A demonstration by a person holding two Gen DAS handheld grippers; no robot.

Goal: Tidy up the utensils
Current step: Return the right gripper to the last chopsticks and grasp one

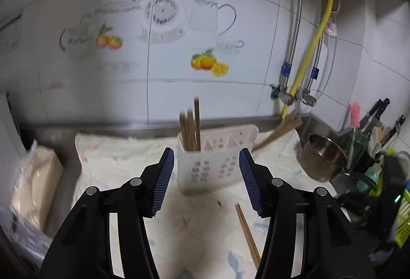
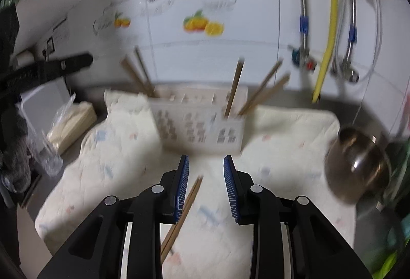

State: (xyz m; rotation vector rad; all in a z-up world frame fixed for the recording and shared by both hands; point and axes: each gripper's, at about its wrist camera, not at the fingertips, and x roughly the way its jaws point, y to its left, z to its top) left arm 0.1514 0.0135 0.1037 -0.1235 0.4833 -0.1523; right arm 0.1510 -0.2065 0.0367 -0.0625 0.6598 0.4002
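A white perforated utensil holder [image 1: 215,158] stands on a pale cloth [image 1: 123,171]. Wooden chopsticks [image 1: 191,125] stand upright in its left end, and more [image 1: 279,130] lean out at its right end. My left gripper [image 1: 206,176] is open and empty, just in front of the holder. A loose pair of chopsticks [image 1: 247,233] lies on the cloth by its right finger. In the blurred right wrist view, the holder [image 2: 200,122] is ahead. My right gripper [image 2: 206,184] is open and empty, with the loose pair [image 2: 183,212] lying below its left finger.
A steel pot [image 1: 323,158] sits at the right of the cloth, also in the right wrist view [image 2: 358,166]. A rack with knives and brushes [image 1: 371,135] stands far right. A plastic-wrapped pack [image 1: 33,184] lies at the left. Pipes and a yellow hose [image 1: 307,58] run down the tiled wall.
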